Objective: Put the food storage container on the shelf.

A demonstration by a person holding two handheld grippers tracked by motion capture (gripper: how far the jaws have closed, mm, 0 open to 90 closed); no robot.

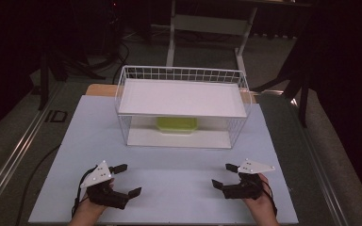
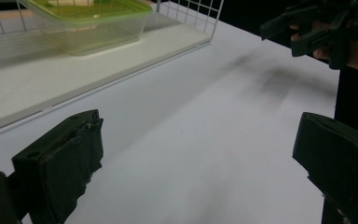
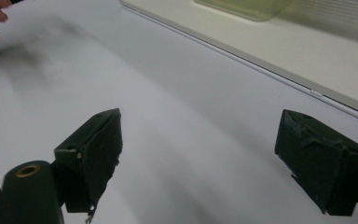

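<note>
Nothing of the work is done yet, judging from the layout: the green-lidded translucent plastic container (image 1: 177,125) sits untouched on the lower white shelf board (image 1: 179,138) inside the white wire-mesh basket rack (image 1: 122,123), under its upper white shelf board (image 1: 181,98), towards the back of that lower level and roughly centred. Both claws are at the near edge of the pale blue-white tabletop (image 1: 169,188), well apart from the rack and from each other. The left claw (image 1: 127,179) stands with its jaws spread wide and holds nothing; in the left gripper view its two black pads frame bare tabletop, with the container (image 2: 91,25) up and to the left. The right claw (image 1: 224,175) is likewise spread wide and empty; the right gripper view shows the lower board's front edge (image 3: 279,56) crossing the top right and a part of the container (image 3: 247,7) beyond it. Everything remains: approach, grasp and removal, if the container is the target. Open room is generous between the claws and the rack. The constraints are the rack's own limits: the front opening is bounded by wire side walls, the upper board caps the headroom, and the lower board has a raised front lip. A low, near-level entry through the front appears to be required.
</note>
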